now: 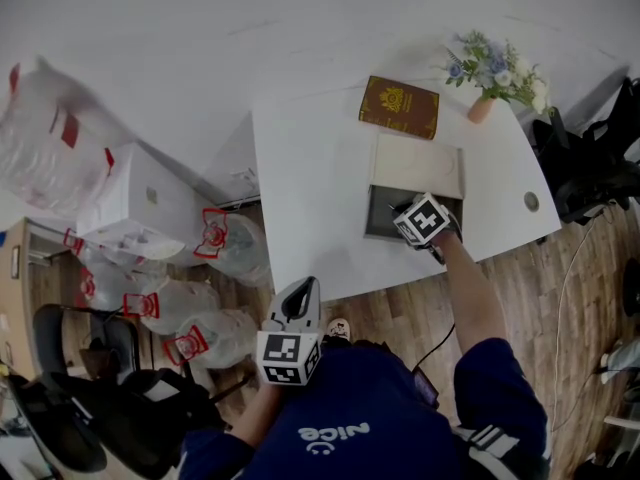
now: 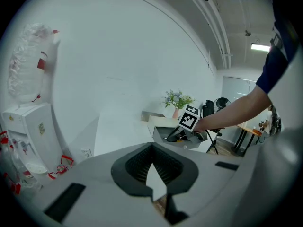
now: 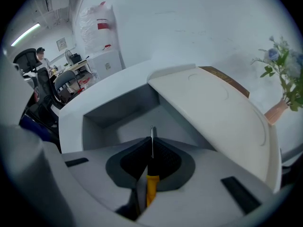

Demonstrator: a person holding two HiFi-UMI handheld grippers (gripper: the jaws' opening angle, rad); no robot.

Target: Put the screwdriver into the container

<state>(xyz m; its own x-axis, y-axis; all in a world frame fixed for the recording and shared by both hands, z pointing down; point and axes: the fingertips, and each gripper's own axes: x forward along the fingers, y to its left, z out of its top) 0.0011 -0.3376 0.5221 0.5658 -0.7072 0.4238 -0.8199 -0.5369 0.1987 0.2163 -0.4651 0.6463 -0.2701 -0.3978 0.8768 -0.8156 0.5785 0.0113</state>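
Observation:
A screwdriver (image 3: 151, 176) with a yellow handle and a thin metal shaft is clamped in my right gripper (image 3: 151, 167), shaft pointing forward. Its tip hangs over the open grey container (image 3: 118, 119), whose floor shows nothing in it. In the head view the right gripper (image 1: 412, 218) sits over the container (image 1: 380, 216) near the white table's front edge. A pale lid (image 1: 418, 166) lies across the container's far part. My left gripper (image 1: 303, 293) is shut on nothing, held off the table's front edge close to my body. It looks toward the right gripper (image 2: 183, 132).
A brown book (image 1: 399, 107) lies behind the lid, and a small vase of flowers (image 1: 495, 73) stands at the table's (image 1: 310, 188) far right corner. Bagged goods and a white box (image 1: 150, 203) crowd the floor to the left. Chairs stand at the lower left.

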